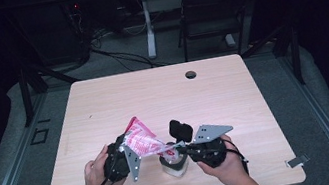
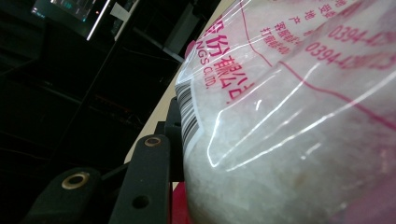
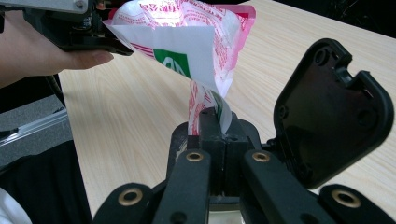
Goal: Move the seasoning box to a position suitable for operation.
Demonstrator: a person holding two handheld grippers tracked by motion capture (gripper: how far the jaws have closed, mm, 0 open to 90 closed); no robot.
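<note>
From the high view, a person's two hands came in from the near edge of a light wooden table [image 1: 117, 93], each carrying a black gripper. The left gripper [image 1: 123, 156] sat at the fat end of a red-and-white plastic bag [image 1: 141, 139], which was raised off the tabletop and slanted down toward the right. The right gripper [image 1: 181, 146] met the bag's narrow lower end, directly above a small clear container [image 1: 175, 166] standing on the table between the hands. That container's black flip lid [image 1: 180, 130] stood open, tilted up behind it. A round cable hole [image 1: 191, 74] lay near the table's far edge, and a dark folding chair [image 1: 212, 8] stood beyond it.

In the left gripper view, the bag [image 2: 299, 121] pressed right up against the lens. It was clear film with pink Chinese print and a barcode, packed with white grains. One black jaw lay flat against the bag's side; the other was hidden behind it, so the jaws stood part-way apart, clamped around the bag's bulk.

In the right gripper view, the right gripper [image 3: 218, 122] had its jaws pressed tight together on the bag's thin corner [image 3: 205, 100], a strip of film rising from between them. Above, the bag [image 3: 187, 32] widened toward the left gripper [image 3: 77, 25] and the hand [image 3: 42, 51] behind it. The open black lid [image 3: 329, 112] stood just right of the jaws, over the wooden tabletop [image 3: 135, 107].
</note>
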